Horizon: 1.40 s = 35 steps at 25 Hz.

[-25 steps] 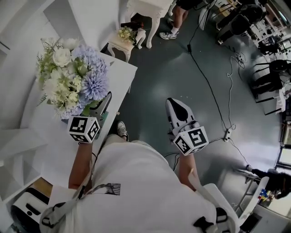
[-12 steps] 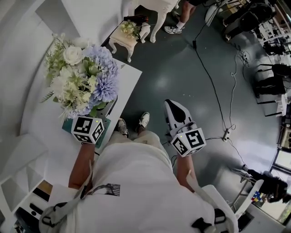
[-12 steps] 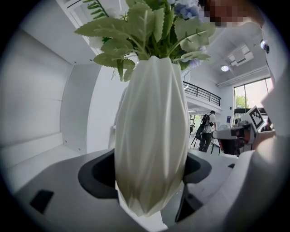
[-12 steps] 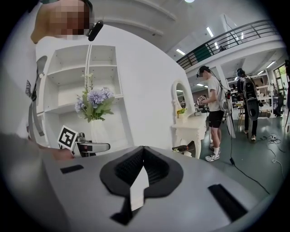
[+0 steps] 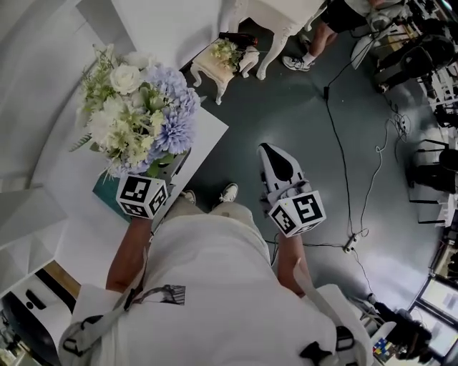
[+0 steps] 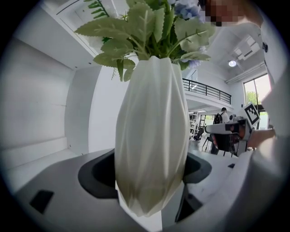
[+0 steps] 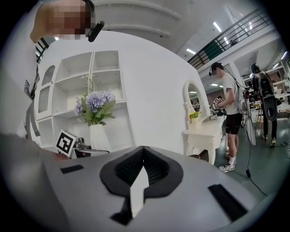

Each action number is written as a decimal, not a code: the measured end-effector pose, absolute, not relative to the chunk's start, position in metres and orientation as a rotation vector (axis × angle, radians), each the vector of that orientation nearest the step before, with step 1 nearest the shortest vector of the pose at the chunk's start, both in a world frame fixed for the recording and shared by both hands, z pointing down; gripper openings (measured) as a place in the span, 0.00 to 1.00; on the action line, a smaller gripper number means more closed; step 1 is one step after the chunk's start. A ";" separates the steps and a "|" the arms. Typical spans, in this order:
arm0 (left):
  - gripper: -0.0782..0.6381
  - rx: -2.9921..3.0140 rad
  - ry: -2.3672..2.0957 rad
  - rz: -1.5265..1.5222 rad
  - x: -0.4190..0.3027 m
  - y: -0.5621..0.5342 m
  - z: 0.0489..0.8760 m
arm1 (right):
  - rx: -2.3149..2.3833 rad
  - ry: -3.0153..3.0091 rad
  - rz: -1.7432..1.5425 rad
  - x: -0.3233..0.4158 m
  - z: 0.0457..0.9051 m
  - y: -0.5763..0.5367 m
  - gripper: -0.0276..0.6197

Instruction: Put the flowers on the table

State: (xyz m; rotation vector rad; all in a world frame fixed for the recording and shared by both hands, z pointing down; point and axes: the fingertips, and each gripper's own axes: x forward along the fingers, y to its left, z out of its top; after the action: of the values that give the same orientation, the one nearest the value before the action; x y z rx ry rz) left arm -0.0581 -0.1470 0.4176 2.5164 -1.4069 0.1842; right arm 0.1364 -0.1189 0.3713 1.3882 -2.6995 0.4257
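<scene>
both level: left gripper (image 5: 166, 170) fingers pinch the flower vase (image 6: 152, 136); right gripper (image 5: 273, 153) fingers pressed together.

Low cream carved stool (image 5: 215, 68) on dark grey floor (image 5: 286, 121), small yellow-green posy (image 5: 224, 50) on top of it, white dressing table with curved legs (image 5: 275, 14) just behind it, person's white sneakers (image 5: 297, 63) to its right, black cable (image 5: 342, 143) trailing further right, black office chairs (image 5: 422, 50) well beyond.

Flowers (image 6: 149, 31), their tops beyond the left gripper view's upper edge.
</scene>
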 end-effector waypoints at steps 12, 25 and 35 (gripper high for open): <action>0.66 2.453 -1.499 0.199 -0.038 -0.189 0.488 | 1.248 -2.621 0.459 0.161 0.414 -0.140 0.06; 0.66 2.466 -1.501 0.231 -0.023 -0.217 0.556 | 1.189 -2.518 0.480 0.168 0.457 -0.127 0.06; 0.66 2.485 -1.496 0.259 -0.028 -0.219 0.557 | 1.195 -2.471 0.500 0.164 0.446 -0.100 0.06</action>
State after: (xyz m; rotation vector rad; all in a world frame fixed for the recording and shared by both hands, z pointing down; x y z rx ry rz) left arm -0.0283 -0.2194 0.5573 2.4855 -1.4962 0.2591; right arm 0.1637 -0.0999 0.4463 1.1955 -2.4708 0.4999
